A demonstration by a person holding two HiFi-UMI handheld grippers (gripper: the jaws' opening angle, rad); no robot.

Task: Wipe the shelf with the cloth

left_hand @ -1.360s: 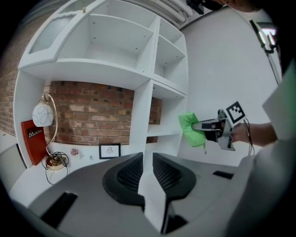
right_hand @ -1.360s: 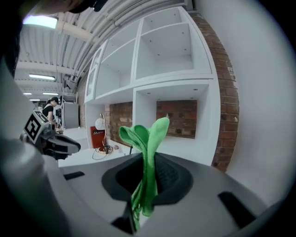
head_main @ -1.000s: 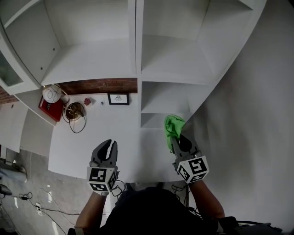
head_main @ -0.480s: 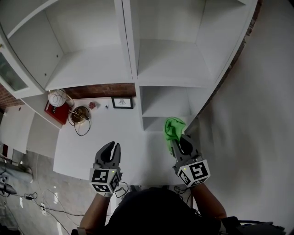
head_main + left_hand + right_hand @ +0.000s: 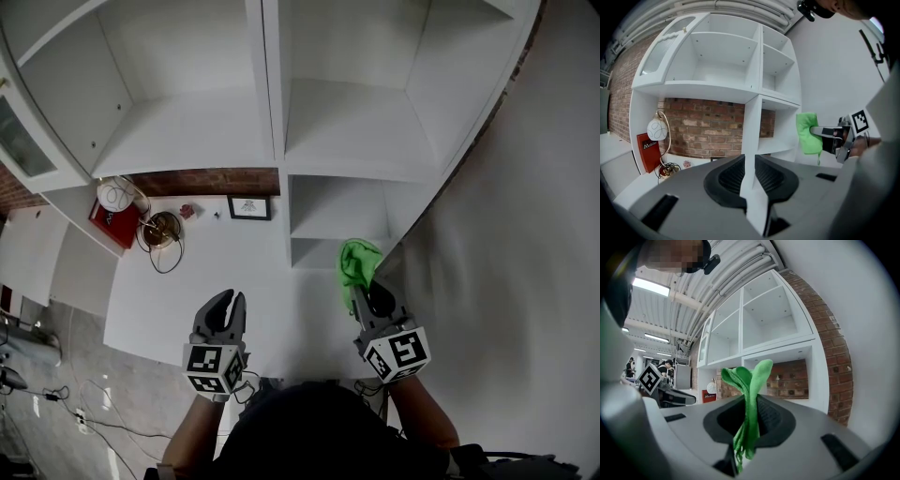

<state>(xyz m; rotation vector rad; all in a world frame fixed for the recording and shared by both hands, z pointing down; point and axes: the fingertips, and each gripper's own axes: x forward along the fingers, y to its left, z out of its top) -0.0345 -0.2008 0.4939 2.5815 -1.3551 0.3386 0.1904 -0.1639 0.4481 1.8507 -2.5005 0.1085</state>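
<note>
- Two tongs are held low over the near edge of the white worktop [image 5: 187, 281], side by side and well apart.
- The left tongs [image 5: 231, 298] stand with a narrow gap between the jaws and nothing in it. They aim at the shelf's upright divider.
- The right tongs [image 5: 367, 287] are pinched on the green cloth [image 5: 354, 262]. It stands up out of the jaws in a bunched fold, with a short tail hanging below.
- The cloth's long axis runs along the tongs' own line, pointing at the low right-hand bays of the shelf [image 5: 337, 211].
- Those bays lie straight ahead of the right tongs and just beyond the cloth, so the right hand is the nearer one. The left faces open worktop.
- From the left gripper view the cloth seems short of the boards, so wiping looks not yet begun. The coming move likely goes forward into a bay.
- Farther left, a small frame [image 5: 247, 206] and a lamp [image 5: 114, 194] sit against the brick wall [image 5: 206, 180].
</note>
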